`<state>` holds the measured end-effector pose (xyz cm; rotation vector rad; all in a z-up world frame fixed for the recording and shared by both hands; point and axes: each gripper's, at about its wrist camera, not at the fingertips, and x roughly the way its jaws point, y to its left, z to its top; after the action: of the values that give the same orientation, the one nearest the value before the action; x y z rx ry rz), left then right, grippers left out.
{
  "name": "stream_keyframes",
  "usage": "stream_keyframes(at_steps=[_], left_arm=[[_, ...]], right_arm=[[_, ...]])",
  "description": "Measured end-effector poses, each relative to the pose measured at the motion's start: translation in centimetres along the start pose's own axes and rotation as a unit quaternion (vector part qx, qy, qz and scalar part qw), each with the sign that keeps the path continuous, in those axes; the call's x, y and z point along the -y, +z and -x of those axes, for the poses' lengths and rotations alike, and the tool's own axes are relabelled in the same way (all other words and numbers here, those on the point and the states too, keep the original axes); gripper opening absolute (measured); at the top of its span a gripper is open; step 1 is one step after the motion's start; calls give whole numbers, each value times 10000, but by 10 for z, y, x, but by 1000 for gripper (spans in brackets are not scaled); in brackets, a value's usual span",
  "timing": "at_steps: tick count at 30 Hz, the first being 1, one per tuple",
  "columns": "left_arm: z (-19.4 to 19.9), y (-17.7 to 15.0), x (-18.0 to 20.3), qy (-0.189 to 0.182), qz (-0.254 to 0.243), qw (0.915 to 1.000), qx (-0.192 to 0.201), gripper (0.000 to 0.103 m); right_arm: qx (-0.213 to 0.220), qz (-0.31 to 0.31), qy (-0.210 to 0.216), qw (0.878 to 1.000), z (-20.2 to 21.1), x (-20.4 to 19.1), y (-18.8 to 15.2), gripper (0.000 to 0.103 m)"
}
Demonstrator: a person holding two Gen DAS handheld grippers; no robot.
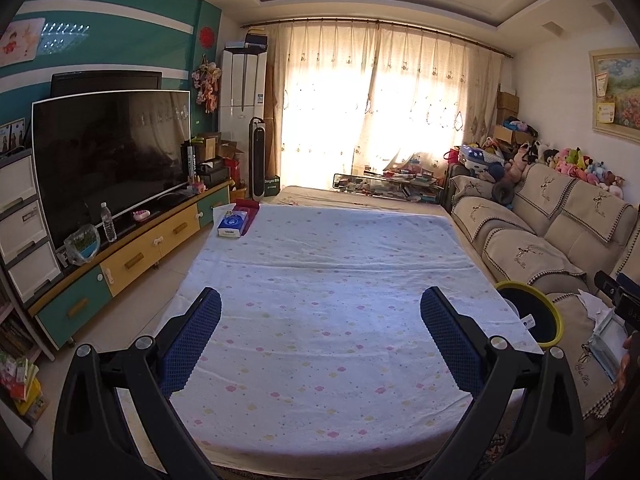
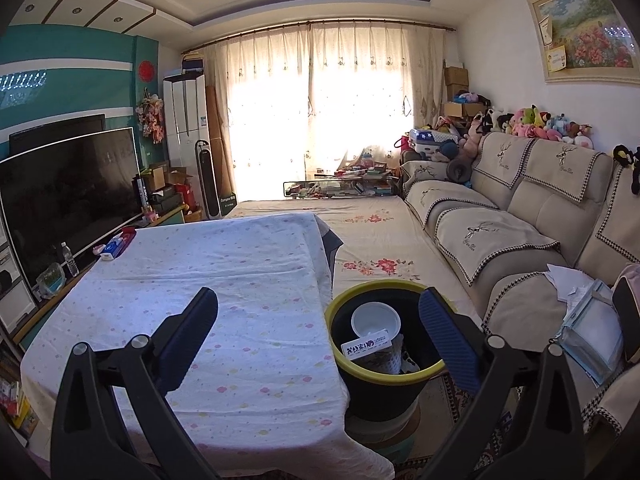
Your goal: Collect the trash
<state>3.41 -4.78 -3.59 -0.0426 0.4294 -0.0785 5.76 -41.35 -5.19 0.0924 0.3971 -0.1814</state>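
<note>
- Trash sits in the bin, just beside the sheet-covered bench: white bowl, printed box.
- Sofa on the right.
- Left tool and right tool: both spread apart, holding nothing.

place: home living room
evidence: sofa with plush toys, big TV on drawer cabinet, curtained window

Yellow-rimmed bin with trash

Left wrist view low over the clothed table, right wrist view beside it, both facing the curtained window
</note>
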Motion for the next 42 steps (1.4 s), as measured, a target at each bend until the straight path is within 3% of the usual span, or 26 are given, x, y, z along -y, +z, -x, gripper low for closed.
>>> stream_keyframes(at_steps=[17,42], left_arm=[[-2,4,13,-31,-86,10000,39,98],[-6,7,3,-96,-128,9999,28,98]], right_arm=[[-28,-25,38,10000,-3,-1,-3,96],[-49,-37,54,10000,-4,-2,-3,96]])
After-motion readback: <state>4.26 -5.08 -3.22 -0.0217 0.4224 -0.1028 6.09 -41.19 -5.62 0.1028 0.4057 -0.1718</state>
